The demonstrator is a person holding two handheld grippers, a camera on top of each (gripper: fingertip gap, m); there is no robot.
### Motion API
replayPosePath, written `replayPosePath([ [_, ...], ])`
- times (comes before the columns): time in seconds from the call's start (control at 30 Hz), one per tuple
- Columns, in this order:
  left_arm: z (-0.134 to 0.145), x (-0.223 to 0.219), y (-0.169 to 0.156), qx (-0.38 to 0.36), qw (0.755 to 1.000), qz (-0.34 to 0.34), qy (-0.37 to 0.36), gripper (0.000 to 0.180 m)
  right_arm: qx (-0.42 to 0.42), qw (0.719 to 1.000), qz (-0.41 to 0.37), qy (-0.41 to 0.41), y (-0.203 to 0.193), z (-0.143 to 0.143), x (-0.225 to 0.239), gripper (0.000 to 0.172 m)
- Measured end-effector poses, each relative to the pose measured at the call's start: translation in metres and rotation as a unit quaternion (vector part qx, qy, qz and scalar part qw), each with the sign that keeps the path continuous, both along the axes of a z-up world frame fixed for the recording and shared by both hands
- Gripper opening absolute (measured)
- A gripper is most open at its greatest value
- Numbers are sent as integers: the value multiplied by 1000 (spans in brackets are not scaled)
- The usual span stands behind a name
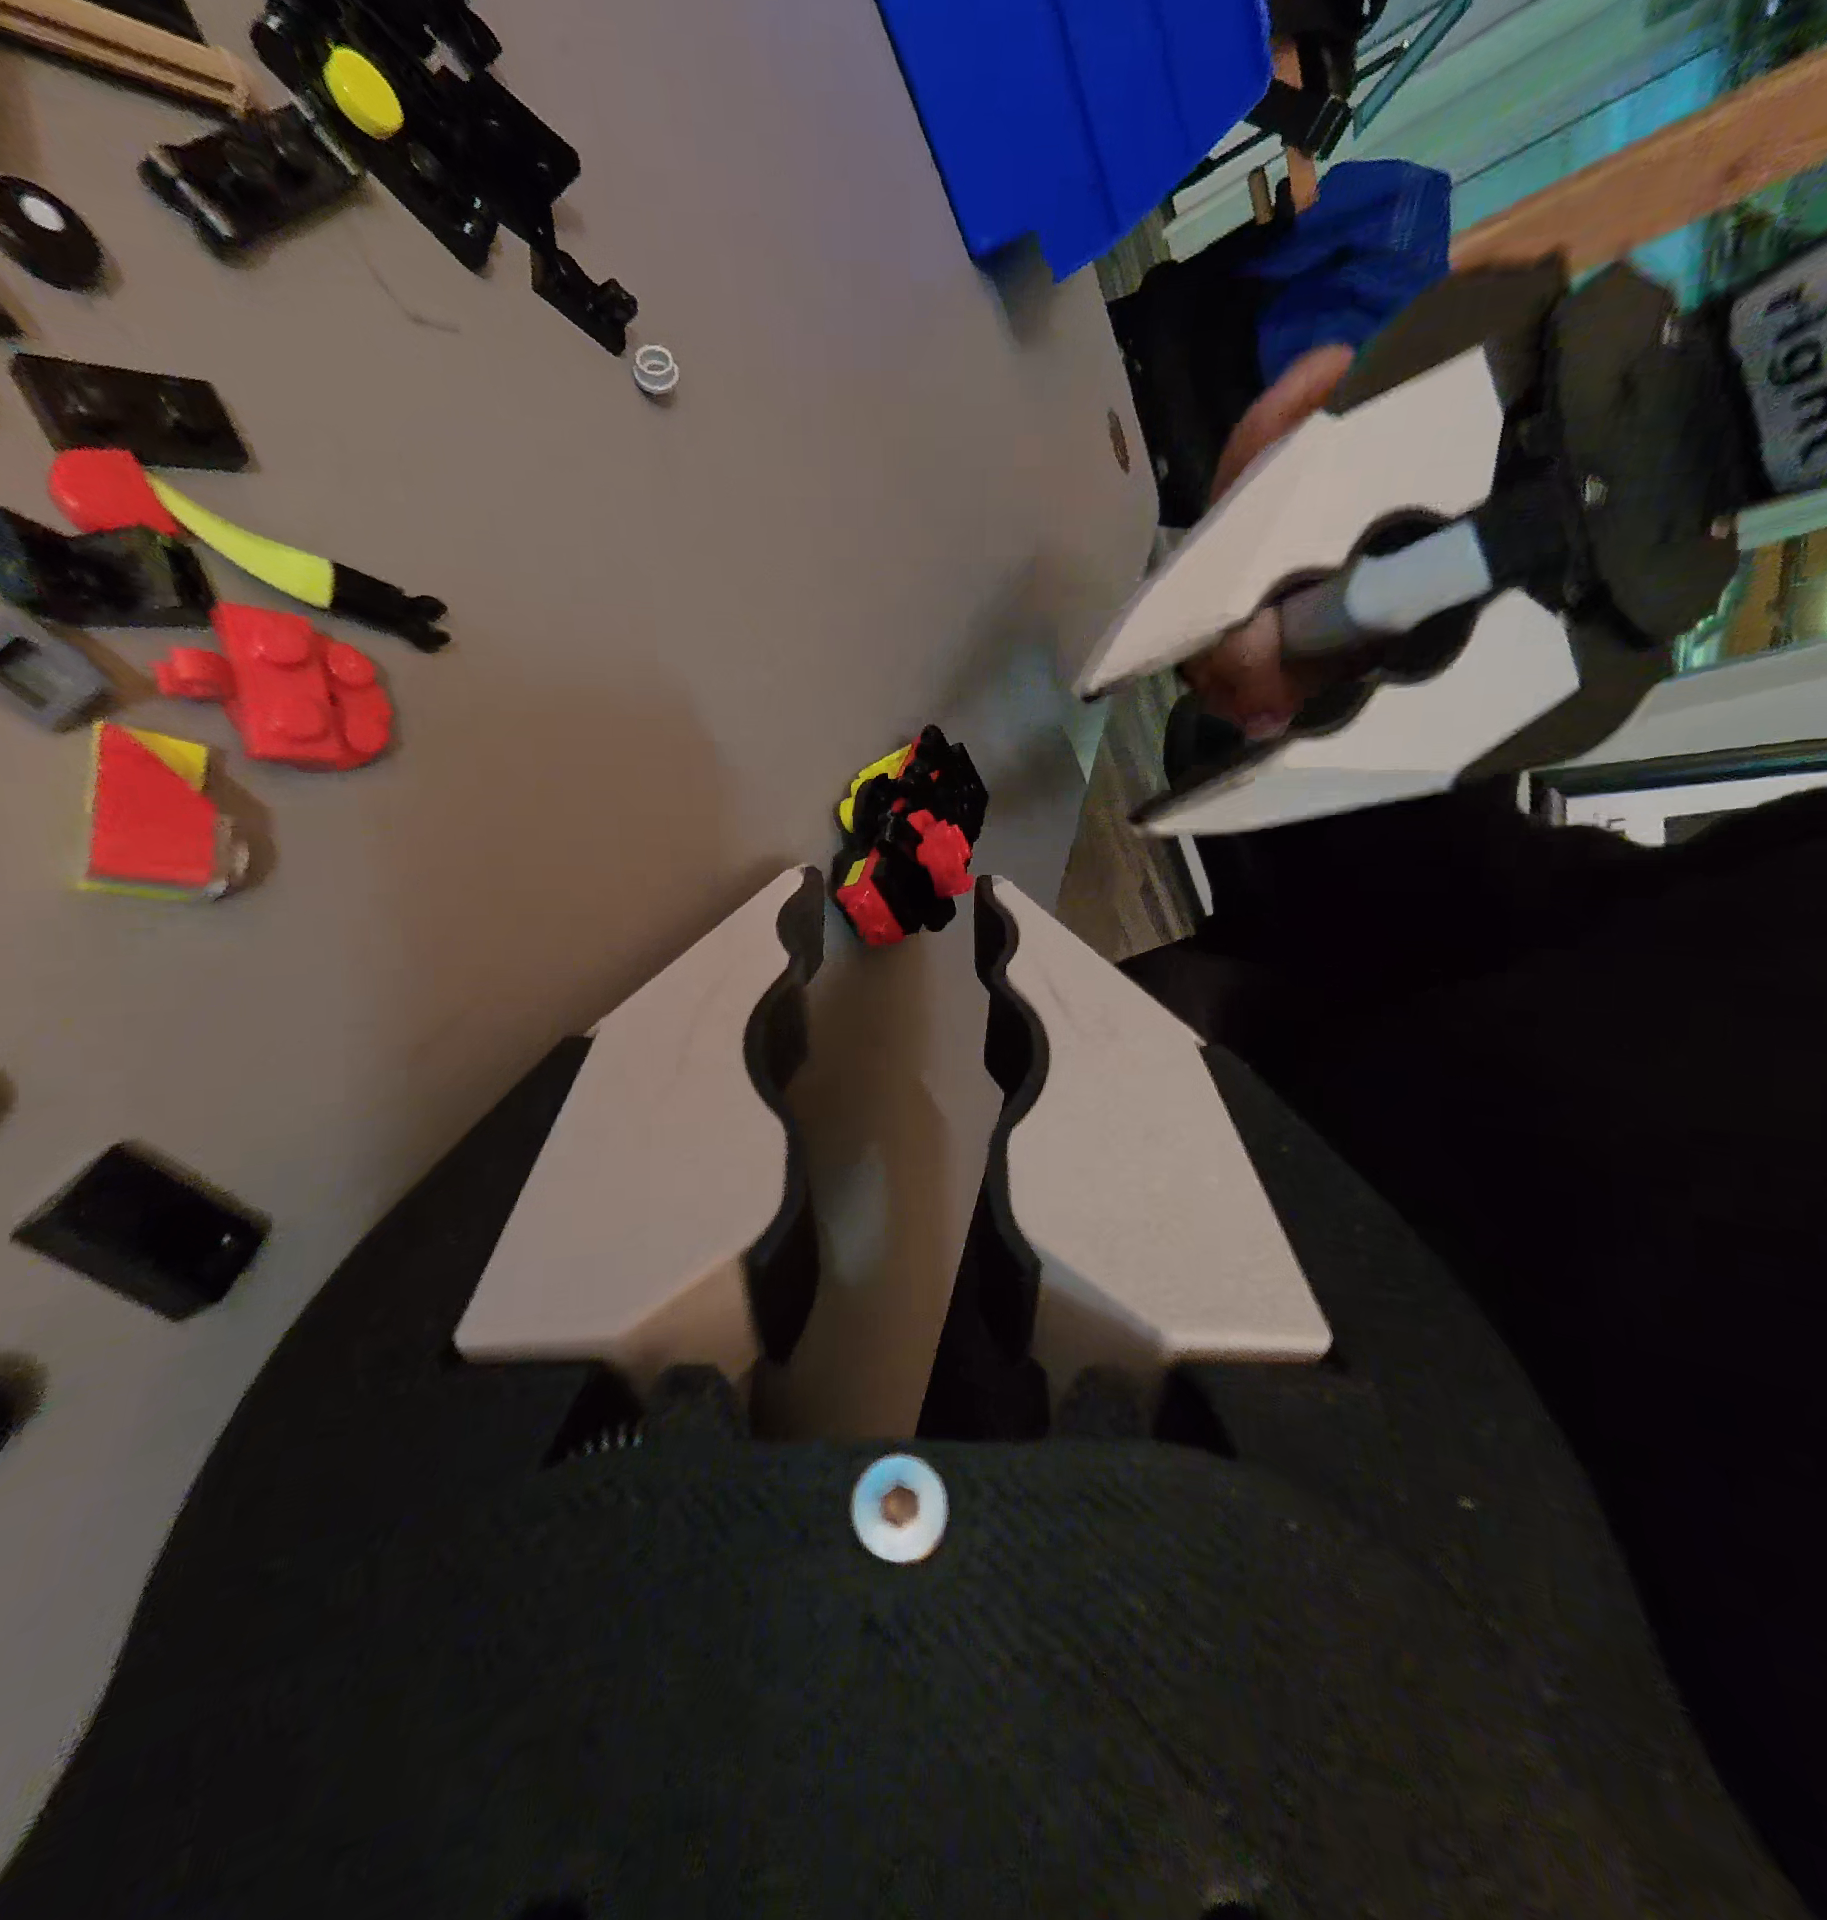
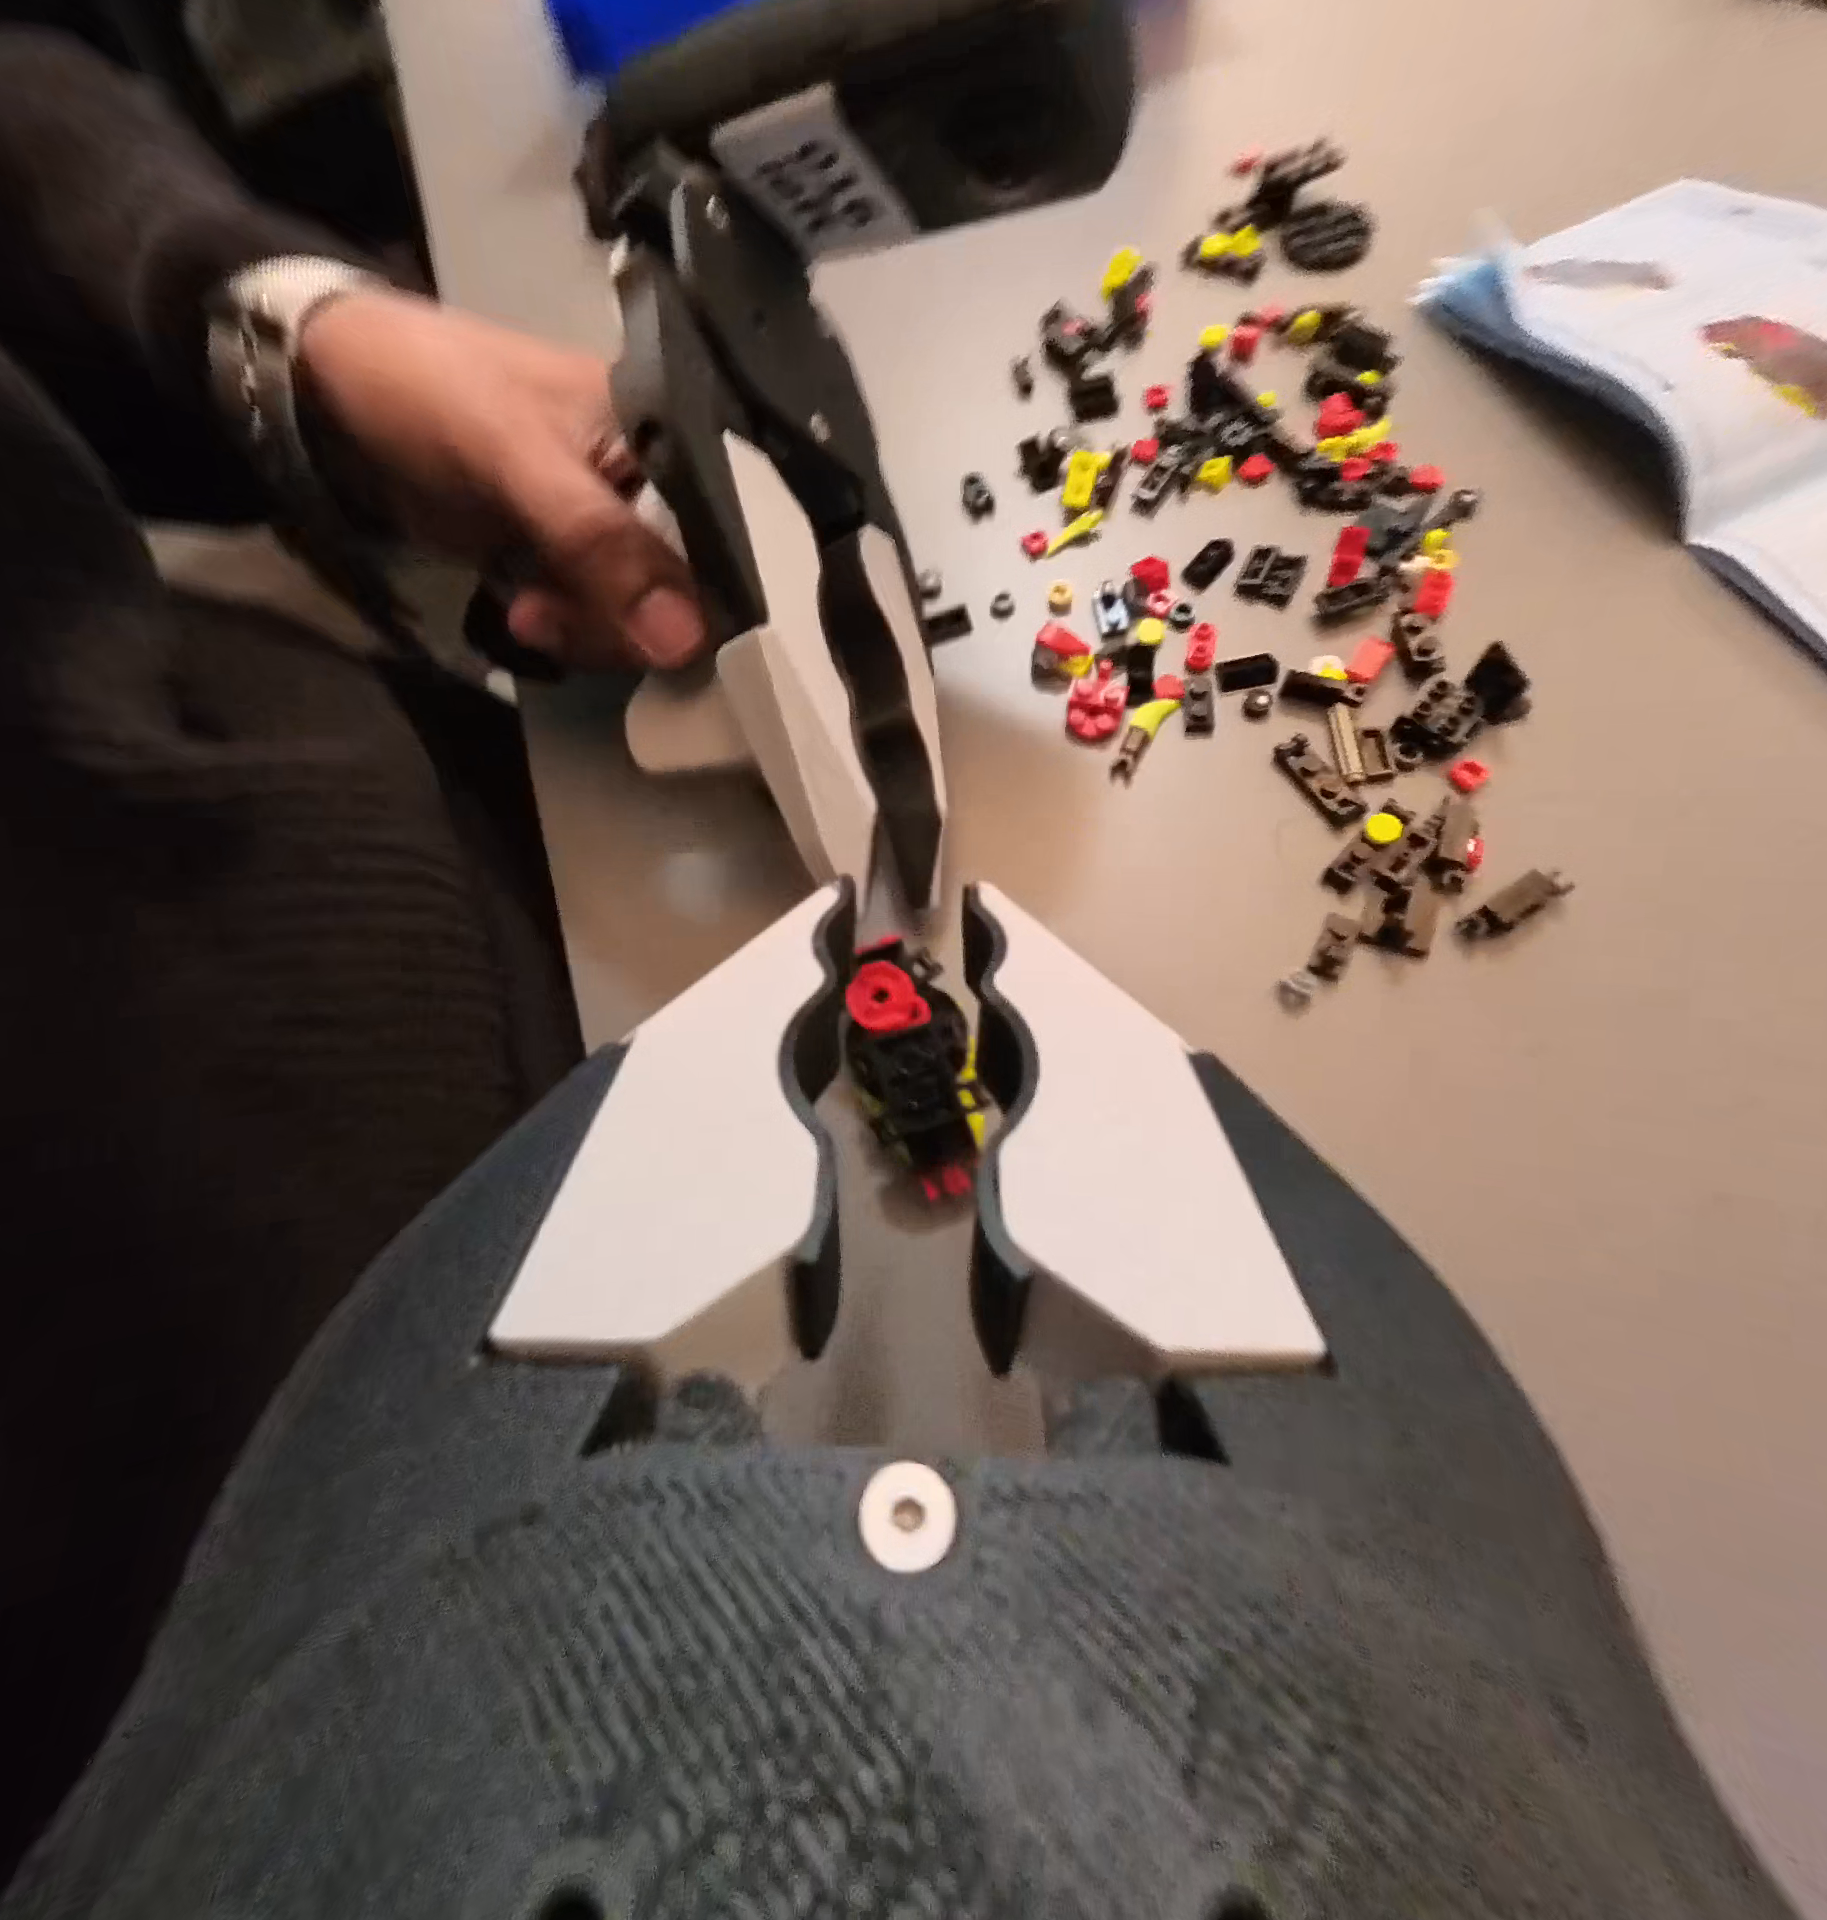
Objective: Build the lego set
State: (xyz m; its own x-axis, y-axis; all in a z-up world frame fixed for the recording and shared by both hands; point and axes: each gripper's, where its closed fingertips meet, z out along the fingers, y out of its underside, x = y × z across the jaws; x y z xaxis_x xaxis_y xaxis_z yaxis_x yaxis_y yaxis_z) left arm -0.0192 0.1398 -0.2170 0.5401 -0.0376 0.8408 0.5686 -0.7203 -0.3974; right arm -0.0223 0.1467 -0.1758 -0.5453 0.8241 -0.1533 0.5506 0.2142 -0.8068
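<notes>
Where your left gripper (image 1: 898, 883) points along the worktop (image 1: 628, 748), the small black, red and yellow brick assembly (image 1: 909, 842) lies just past its fingertips, in line with the gap and closest to the left-hand finger (image 1: 800, 904). It is near the worktop's edge. Those fingers are released, with bare worktop showing between them and no pad pressing on the assembly. Your right gripper (image 2: 907, 899) hangs off to the right of the left fingers, out over the worktop's edge and apart from the assembly. Its fingers are also spread. In the right wrist view the assembly shows through their gap, but the left wrist view shows no brick between those fingers, so they are grasping nothing. In that same view the left gripper's tips sit just beyond the right fingertips, and your hand (image 2: 493, 468) is wrapped round the left gripper's handle. To the left of the left fingers loose pieces lie well apart from the assembly: a red round-cornered plate (image 1: 296, 686), a red and yellow slope (image 1: 145, 810), a curved yellow and black piece (image 1: 265, 561) and a black tile (image 1: 140, 1231). Farther ahead lie a small grey round stud (image 1: 656, 369) and a blue bin (image 1: 1075, 114). To the right of the right fingers a wide scatter of bricks (image 2: 1293, 520) lies in front of an open booklet (image 2: 1719, 416).
</notes>
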Motion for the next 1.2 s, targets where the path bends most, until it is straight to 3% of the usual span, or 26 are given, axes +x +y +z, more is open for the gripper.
replayPosePath([
  [0.1, -1, -4, -2, 1, 1000, 2, -3, 26, -27, 997, -69, 5, -10, -6, 4, 20],
  [0.27, 2, 0, -1, 27, 1000, -11, -11, 21, 61, 990, -128, -2, 5, -21, 9, 17],
  [0.63, -5, 3, -3, 24, 999, -32, 19, 19, 98, 990, -92, -43, -5, -43, 12, 16],
  [1.2, -5, 6, -2, 26, 999, -41, 14, 18, 49, 997, -54, -25, -7, -33, 15, 16],
])
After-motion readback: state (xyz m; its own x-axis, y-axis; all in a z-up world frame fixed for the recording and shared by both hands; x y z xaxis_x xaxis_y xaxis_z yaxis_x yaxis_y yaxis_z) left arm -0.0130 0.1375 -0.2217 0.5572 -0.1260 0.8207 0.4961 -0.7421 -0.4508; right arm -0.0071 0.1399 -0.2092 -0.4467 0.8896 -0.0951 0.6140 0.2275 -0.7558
